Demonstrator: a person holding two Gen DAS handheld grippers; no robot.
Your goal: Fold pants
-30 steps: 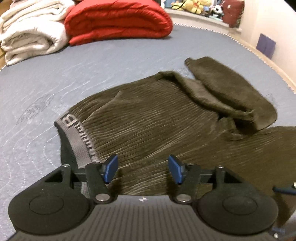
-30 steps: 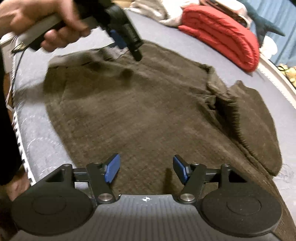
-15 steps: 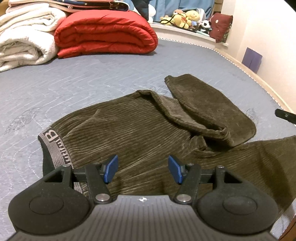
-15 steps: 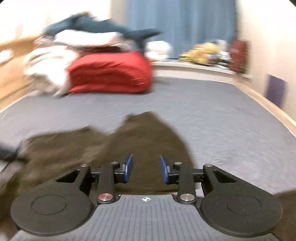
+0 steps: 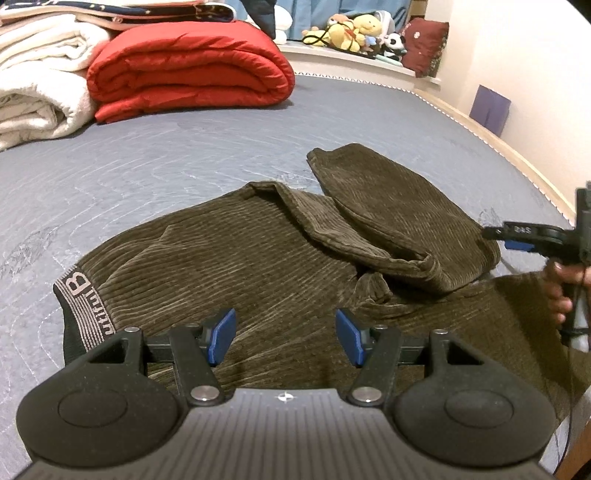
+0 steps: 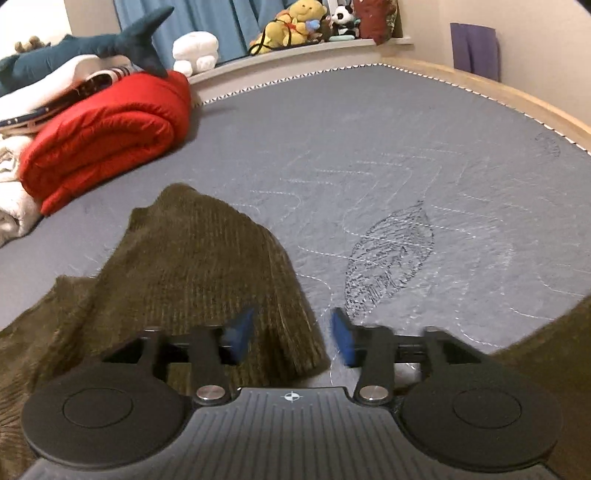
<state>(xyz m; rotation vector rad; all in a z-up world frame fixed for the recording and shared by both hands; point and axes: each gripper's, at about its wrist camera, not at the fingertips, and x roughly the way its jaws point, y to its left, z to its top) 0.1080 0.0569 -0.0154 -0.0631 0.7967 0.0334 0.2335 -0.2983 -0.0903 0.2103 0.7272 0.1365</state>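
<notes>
Dark olive corduroy pants (image 5: pixel 258 266) lie spread on the grey-blue mattress (image 5: pixel 166 166), with the grey lettered waistband (image 5: pixel 83 306) at the left. One leg (image 5: pixel 399 214) is folded back across the other. My left gripper (image 5: pixel 284 336) hovers open over the seat area with nothing between its pads. At the right edge of the left wrist view a hand holds my right gripper (image 5: pixel 517 236) beside the folded leg. In the right wrist view the right gripper (image 6: pixel 291 336) has its jaws opening. The fold end of the leg (image 6: pixel 199 254) lies beneath the gap, not pinched.
A folded red quilt (image 5: pixel 192 70) and white blankets (image 5: pixel 40 92) are stacked at the far left. Stuffed toys (image 5: pixel 354 29) line a ledge behind the bed. A shark plush (image 6: pixel 92 48) rests on the pile. The wooden bed rim (image 6: pixel 498 92) runs along the right.
The right gripper swung from over the waist area to the right side, beside the folded leg; its jaws narrowed, then widened. The left gripper drew back a little and stayed open.
</notes>
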